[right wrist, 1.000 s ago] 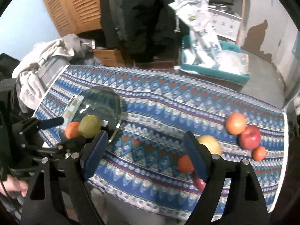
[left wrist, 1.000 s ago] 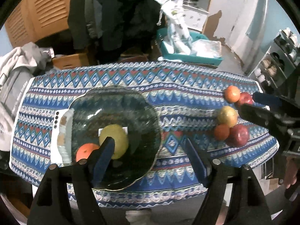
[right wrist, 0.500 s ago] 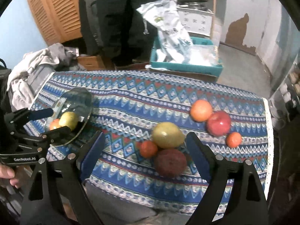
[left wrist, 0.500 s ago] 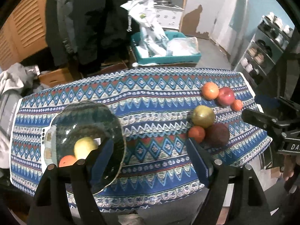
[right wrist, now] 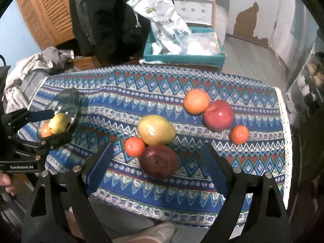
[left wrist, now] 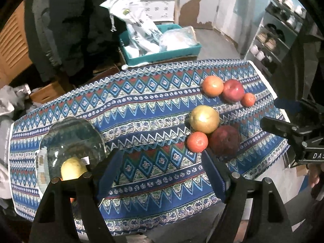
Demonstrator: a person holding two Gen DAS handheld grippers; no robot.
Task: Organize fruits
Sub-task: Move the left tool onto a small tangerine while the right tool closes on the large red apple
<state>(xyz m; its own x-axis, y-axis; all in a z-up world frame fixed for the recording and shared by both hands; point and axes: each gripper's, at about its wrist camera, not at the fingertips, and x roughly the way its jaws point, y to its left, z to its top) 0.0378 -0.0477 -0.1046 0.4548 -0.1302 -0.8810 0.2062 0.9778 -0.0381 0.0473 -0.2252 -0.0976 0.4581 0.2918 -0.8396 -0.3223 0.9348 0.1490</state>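
Observation:
A clear glass bowl [left wrist: 70,139] at the left end of the patterned cloth [left wrist: 145,109] holds a yellow fruit [left wrist: 74,168] and an orange [right wrist: 46,130]. At the right end lie a yellow-green mango [right wrist: 156,132], a dark red fruit [right wrist: 159,161], a small orange [right wrist: 134,146], a bigger orange [right wrist: 196,101], a red apple [right wrist: 218,115] and another small orange [right wrist: 239,134]. My right gripper [right wrist: 157,151] hangs open above the dark red fruit, touching nothing. My left gripper [left wrist: 162,162] is open over bare cloth between the bowl and the fruit.
Behind the table stand a teal crate [right wrist: 182,57] with white bags and a person in dark clothes [right wrist: 113,20]. A heap of grey clothes [right wrist: 30,70] lies at the left and a shelf unit [left wrist: 273,40] stands at the right. A shoe [right wrist: 154,232] shows below the table's front edge.
Both grippers have moved right along the table, away from the bowl and toward the fruit cluster. The right gripper's jaws stand a little wider.

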